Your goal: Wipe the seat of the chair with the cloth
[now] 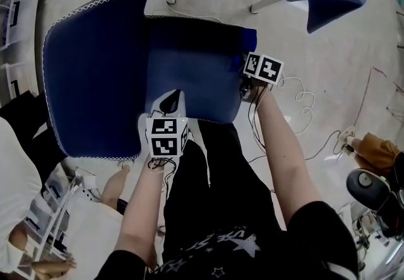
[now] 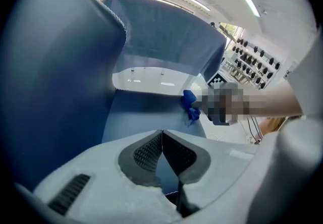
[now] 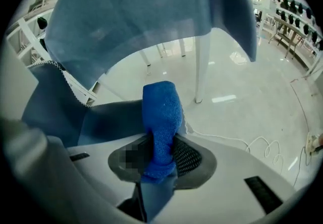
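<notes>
The right claw grasps the cloth, which sticks out ahead of its tips, with the seat just to its left; the left claw is clenched on nothing.

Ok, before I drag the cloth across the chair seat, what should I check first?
1. Cloth held firmly: ok. The right gripper has its jaws shut on the cloth, with a folded end sticking out ahead.
2. Cloth pressed on the seat: cannot tell. It sits at the seat's right edge, but contact is unclear.
3. Wiping path free: ok. Nothing lies on the visible seat surface.
4. Left gripper out of the way: not ok. It is by the seat's front edge, jaws together and empty, and may cross the stroke.
5. Cable on the floor by the right arm: cannot tell whether it would snag.
</notes>
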